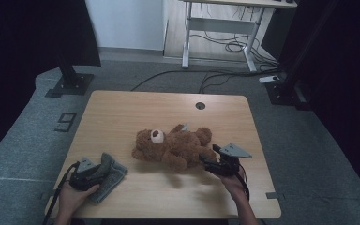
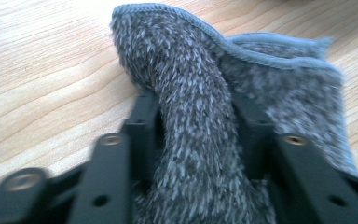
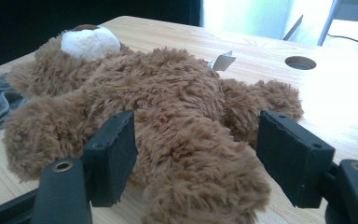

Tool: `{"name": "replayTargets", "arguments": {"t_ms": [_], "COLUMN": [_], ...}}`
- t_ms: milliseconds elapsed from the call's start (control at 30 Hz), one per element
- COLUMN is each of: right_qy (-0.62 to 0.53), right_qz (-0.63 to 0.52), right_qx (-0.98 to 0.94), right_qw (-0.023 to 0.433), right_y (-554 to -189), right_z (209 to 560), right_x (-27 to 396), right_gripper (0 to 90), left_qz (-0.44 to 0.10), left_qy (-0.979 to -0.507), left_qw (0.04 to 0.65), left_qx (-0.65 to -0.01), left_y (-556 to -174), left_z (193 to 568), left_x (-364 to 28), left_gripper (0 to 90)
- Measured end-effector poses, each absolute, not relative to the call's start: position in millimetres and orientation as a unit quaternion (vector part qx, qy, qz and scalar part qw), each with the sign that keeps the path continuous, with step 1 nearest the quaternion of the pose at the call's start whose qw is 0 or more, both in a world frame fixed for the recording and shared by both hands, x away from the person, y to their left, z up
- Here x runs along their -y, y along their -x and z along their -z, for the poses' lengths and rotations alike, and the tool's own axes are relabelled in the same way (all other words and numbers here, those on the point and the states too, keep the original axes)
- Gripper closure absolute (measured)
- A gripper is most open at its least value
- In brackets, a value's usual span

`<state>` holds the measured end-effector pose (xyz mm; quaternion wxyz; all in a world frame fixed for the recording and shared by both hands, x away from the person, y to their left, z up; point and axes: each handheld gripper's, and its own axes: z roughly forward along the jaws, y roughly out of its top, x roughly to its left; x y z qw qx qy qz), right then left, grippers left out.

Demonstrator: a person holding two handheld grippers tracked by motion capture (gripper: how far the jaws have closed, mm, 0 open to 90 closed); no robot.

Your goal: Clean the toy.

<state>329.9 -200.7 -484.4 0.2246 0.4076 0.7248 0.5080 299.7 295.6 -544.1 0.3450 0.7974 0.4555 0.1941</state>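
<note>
Grey carpeted floor (image 1: 318,154), cables trailing across it, a white desk frame at the back: that is the room I am working in.

Item one, tabletop (image 1: 122,112): pale wood, rounded corners, a cable hole near its far edge.

Item two, teddy bear (image 1: 171,146): brown plush, on its back near the middle of the tabletop. Its long axis runs across my view, head toward my left, legs toward my right, with a paper tag beside it on the far side. From the right gripper view (image 3: 168,116) the legs point at me and the head lies farthest off.

Item three, grey cloth (image 1: 107,176): a small knitted piece at the near left edge, well apart from the bear's head.

Item four, left claw (image 1: 91,176): I judge it clamped on the cloth. In the left gripper view a thick fold of the cloth (image 2: 191,116) rises between the two black jaws, which press it from both sides.

Item five, right claw (image 1: 207,162): jaws apart, resting just at the bear's near leg. The right claw (image 3: 196,154) straddles that leg without pressing it.

Governing relation: the bear lies to the right of the held cloth, head end nearest it, so I expect the left hand to carry the cloth rightward along the bear's axis while the right one steadies the legs.
</note>
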Motion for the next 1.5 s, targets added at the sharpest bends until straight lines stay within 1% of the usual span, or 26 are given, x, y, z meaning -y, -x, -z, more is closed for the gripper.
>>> {"name": "replayTargets", "arguments": {"t_ms": [67, 133, 233, 400, 500, 733, 833, 900, 933, 1033, 1167, 1300, 1500], "right_qy": [-0.409, -0.41, -0.411, -0.414, -0.419, -0.421, -0.429, -0.432, -0.43, -0.422, -0.414, -0.404, -0.394], "right_qz": [-0.507, -0.508, -0.509, -0.513, -0.508, -0.496, -0.484, -0.486, -0.491, -0.497, -0.498, -0.499, -0.497], "right_qx": [-0.725, -0.724, -0.723, -0.722, -0.727, -0.741, -0.745, -0.745, -0.744, -0.743, -0.746, -0.75, -0.756], "right_qw": [0.224, 0.224, 0.223, 0.211, 0.198, 0.17, 0.163, 0.148, 0.144, 0.153, 0.156, 0.16, 0.159], "right_y": [-330.2, -330.6, -331.2, -332.9, -335.6, -339.0, -344.3, -347.6, -348.0, -345.8, -344.2, -343.6, -343.4], "right_z": [484.6, 484.8, 484.8, 485.6, 489.7, 498.9, 509.2, 516.0, 518.0, 518.1, 516.6, 516.5, 516.0], "right_x": [201.5, 202.2, 203.9, 206.8, 208.3, 206.6, 204.2, 202.4, 201.3, 197.9, 199.6, 200.0, 201.4], "right_gripper": [28.7, 28.6, 28.6, 27.7, 26.0, 22.3, 22.2, 27.0, 31.6, 43.0, 52.6, 56.5, 56.5], "left_qz": [-0.198, -0.197, -0.185, -0.16, -0.164, -0.165, -0.149, -0.144, -0.139, -0.13, -0.118, -0.103, -0.079], "left_qy": [-0.793, -0.792, -0.788, -0.768, -0.756, -0.73, -0.725, -0.725, -0.724, -0.726, -0.74, -0.756, -0.767], "left_qw": [0.342, 0.34, 0.35, 0.41, 0.44, 0.507, 0.531, 0.538, 0.543, 0.559, 0.566, 0.559, 0.557], "left_qx": [-0.463, -0.467, -0.471, -0.465, -0.455, -0.429, -0.414, -0.406, -0.401, -0.378, -0.345, -0.324, -0.311], "left_y": [-300.1, -300.3, -300.1, -296.2, -292.3, -281.7, -281.1, -282.7, -284.3, -289.5, -302.1, -319.7, -340.3], "left_z": [543.5, 542.5, 540.4, 527.9, 518.8, 494.6, 484.6, 479.8, 477.1, 465.4, 450.7, 445.7, 444.0], "left_x": [-295.4, -294.6, -297.1, -304.6, -304.1, -293.7, -287.6, -280.1, -275.3, -256.6, -226.0, -197.1, -165.7], "left_gripper": [68.9, 73.4, 76.3, 77.0, 77.4, 77.4, 77.4, 77.4, 77.3, 77.3, 77.1, 77.0, 76.9]}}
